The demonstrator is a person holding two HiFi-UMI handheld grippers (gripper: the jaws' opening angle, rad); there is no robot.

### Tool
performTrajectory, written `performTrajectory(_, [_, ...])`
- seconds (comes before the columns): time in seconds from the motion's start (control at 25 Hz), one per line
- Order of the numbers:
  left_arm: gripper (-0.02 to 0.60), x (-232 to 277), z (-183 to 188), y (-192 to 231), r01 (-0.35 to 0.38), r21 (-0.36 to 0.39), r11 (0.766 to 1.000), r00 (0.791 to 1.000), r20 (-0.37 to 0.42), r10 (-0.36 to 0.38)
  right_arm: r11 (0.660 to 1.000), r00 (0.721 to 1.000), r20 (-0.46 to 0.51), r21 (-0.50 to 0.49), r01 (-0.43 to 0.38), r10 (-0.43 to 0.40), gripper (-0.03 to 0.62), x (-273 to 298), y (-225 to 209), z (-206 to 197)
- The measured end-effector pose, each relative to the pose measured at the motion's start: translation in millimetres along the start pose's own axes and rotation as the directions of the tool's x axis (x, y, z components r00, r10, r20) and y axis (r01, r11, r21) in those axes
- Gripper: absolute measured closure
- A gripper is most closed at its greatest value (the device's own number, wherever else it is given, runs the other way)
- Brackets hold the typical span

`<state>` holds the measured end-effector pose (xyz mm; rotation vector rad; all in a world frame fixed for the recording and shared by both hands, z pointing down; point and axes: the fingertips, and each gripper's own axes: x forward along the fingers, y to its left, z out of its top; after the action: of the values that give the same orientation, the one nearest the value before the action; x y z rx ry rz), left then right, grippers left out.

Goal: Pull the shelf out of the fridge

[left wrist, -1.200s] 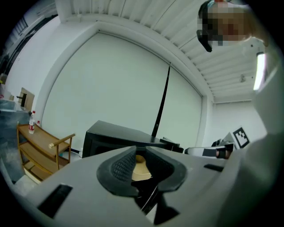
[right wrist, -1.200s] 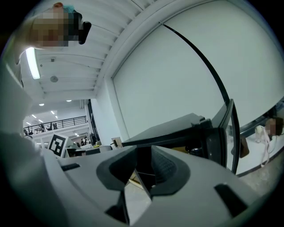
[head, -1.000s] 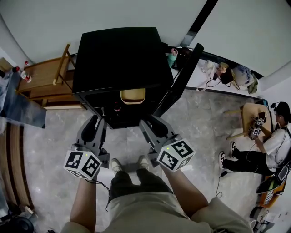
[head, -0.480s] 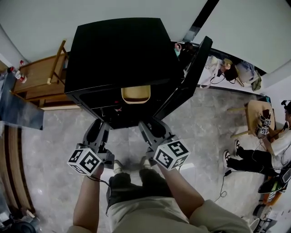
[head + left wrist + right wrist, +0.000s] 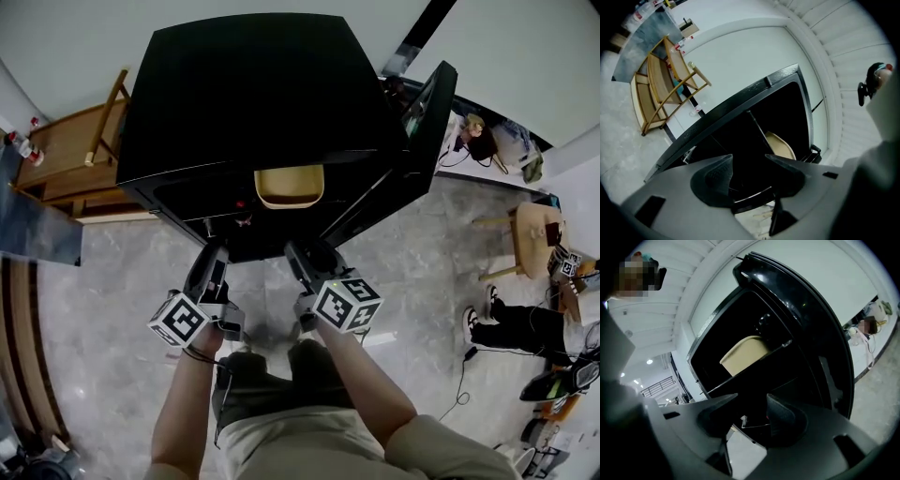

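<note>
The left gripper (image 5: 749, 161) has its jaws wide apart, having just been opening, and nothing is between the pads; through the gap only the dark inside of the fridge (image 5: 253, 94) shows, with a thin pale bar low down. The right gripper (image 5: 752, 404) is the same: its jaws have just been opening, they stand wide, and they hold nothing. In the head view both the left gripper (image 5: 214, 255) and the right gripper (image 5: 302, 255) point at the lower front of the open fridge, side by side and close before its front edge. I cannot tell whether they touch it.

The shelf (image 5: 750, 363) is inside the fridge, above the line of both grippers. A beige bowl (image 5: 289, 187) stands on it, near its front edge. The door (image 5: 417, 131) is swung open on the right side.

On the floor (image 5: 122, 272), a wooden rack (image 5: 66, 155) stands left of the fridge. A person (image 5: 511, 328) sits well apart at the right, near a round stool (image 5: 534, 234).
</note>
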<state>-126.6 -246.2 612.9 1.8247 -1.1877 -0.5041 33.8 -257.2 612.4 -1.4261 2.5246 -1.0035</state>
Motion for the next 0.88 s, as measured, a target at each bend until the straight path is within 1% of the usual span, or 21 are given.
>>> performTrajectory(0.16, [0.394, 9.6, -9.0, 28.9, -0.007, -0.053, 0.999, 1.000, 0.025, 0.008, 0.996, 1.000, 0.006, 0.087, 0.019, -0.020, 0.445, 16.3, -23.7, -23.3])
performTrajectory(0.28, [0.394, 16.8, -17.1, 55.6, -0.030, -0.115, 0.993, 0.999, 0.031, 0.034, 0.986, 0.999, 0.019, 0.166, 0.032, -0.036, 0.445, 29.5, -42.3, -40.4])
performTrajectory(0.36, [0.394, 20.5, -21.1, 71.9, -0.043, -0.162, 0.986, 0.998, 0.039, 0.050, 0.976, 0.999, 0.033, 0.216, 0.028, -0.036, 0.445, 36.5, -51.3, -50.0])
performTrajectory(0.48, [0.394, 26.1, -29.2, 89.5, -0.032, -0.245, 0.969, 0.997, 0.064, 0.049, 0.961, 0.999, 0.034, 0.277, 0.029, -0.040, 0.444, 44.0, -66.5, -65.3])
performTrajectory(0.56, [0.394, 28.6, -34.6, 105.0, -0.056, -0.267, 0.962, 0.995, 0.063, 0.076, 0.942, 0.998, 0.045, 0.334, 0.028, -0.046, 0.441, 50.2, -79.4, -73.3])
performTrajectory(0.64, [0.394, 33.9, -36.7, 120.3, -0.082, -0.291, 0.953, 0.993, 0.062, 0.104, 0.912, 0.996, 0.066, 0.410, 0.023, -0.054, 0.441, 60.0, -91.9, -77.8])
performTrajectory(0.72, [0.394, 42.2, -37.6, 131.1, -0.093, -0.318, 0.944, 0.991, 0.066, 0.119, 0.880, 0.995, 0.076, 0.474, 0.024, -0.068, 0.441, 69.4, -104.6, -82.5])
performTrajectory(0.88, [0.394, 63.0, -43.2, 149.6, -0.100, -0.365, 0.926, 0.989, 0.063, 0.132, 0.842, 0.989, 0.096, 0.538, 0.043, -0.112, 0.441, 83.0, -134.3, -82.6])
